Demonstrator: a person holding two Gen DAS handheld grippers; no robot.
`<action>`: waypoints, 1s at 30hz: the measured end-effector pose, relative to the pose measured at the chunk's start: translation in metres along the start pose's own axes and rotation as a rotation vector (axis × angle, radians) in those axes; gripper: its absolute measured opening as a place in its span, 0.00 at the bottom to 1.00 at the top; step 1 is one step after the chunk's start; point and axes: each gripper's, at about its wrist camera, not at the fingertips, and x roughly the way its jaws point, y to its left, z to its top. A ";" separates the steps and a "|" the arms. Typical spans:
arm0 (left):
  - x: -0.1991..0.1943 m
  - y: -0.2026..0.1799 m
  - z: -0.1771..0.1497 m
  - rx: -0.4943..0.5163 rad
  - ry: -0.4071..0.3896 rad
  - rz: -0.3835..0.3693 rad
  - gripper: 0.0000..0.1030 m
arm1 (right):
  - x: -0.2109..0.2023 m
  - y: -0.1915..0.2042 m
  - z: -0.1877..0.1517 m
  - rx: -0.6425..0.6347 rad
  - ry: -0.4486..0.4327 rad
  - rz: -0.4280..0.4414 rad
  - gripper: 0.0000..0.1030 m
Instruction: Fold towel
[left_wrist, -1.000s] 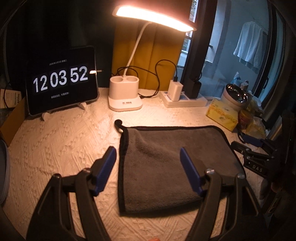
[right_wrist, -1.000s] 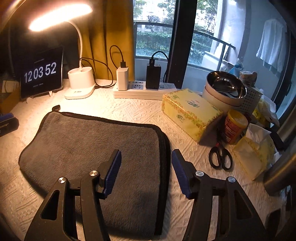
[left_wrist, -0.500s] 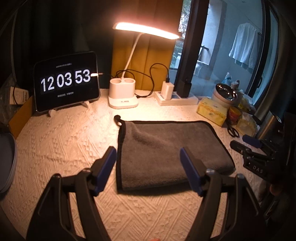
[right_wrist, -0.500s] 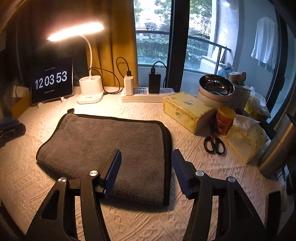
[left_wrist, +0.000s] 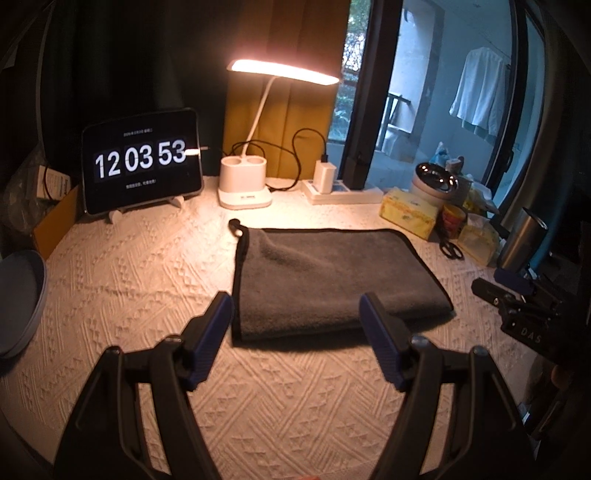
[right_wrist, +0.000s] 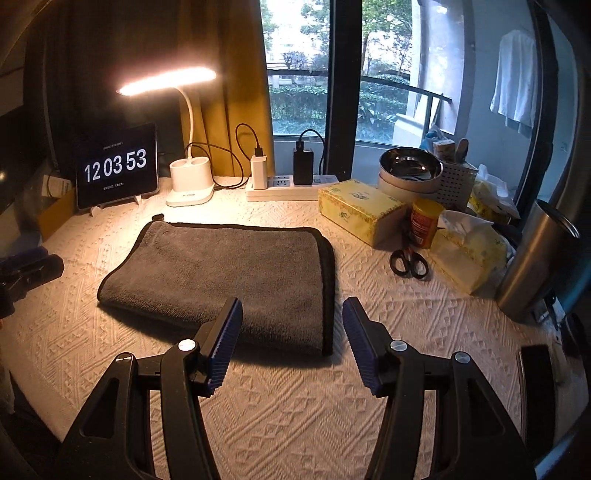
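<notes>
A dark grey towel (left_wrist: 328, 277) with black trim lies folded flat on the cream textured tablecloth (left_wrist: 140, 273); it also shows in the right wrist view (right_wrist: 229, 273). Its hanging loop (left_wrist: 235, 226) sticks out at the far left corner. My left gripper (left_wrist: 297, 338) is open and empty, held above and just short of the towel's near edge. My right gripper (right_wrist: 291, 341) is open and empty, near the towel's near right corner. The right gripper's body (left_wrist: 524, 314) shows at the right edge of the left wrist view.
A tablet clock (left_wrist: 142, 160), lamp base (left_wrist: 243, 184) and power strip (right_wrist: 291, 186) line the back. A tissue box (right_wrist: 360, 208), scissors (right_wrist: 408, 262), jar (right_wrist: 424, 221), steel bowl (right_wrist: 410, 168) and metal cup (right_wrist: 535, 258) crowd the right. A grey plate (left_wrist: 18, 299) sits at left.
Both grippers have pulled back and up from the towel, which now lies farther off and smaller in both views. The towel has not moved.
</notes>
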 end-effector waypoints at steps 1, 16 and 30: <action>-0.004 -0.003 -0.003 0.014 -0.007 0.005 0.70 | -0.004 0.000 -0.003 0.004 -0.004 -0.004 0.58; -0.043 -0.005 -0.028 0.011 -0.051 -0.003 0.70 | -0.049 0.013 -0.032 0.020 -0.029 -0.008 0.58; -0.092 -0.017 -0.032 0.060 -0.140 -0.011 0.70 | -0.120 0.031 -0.035 0.016 -0.148 -0.004 0.58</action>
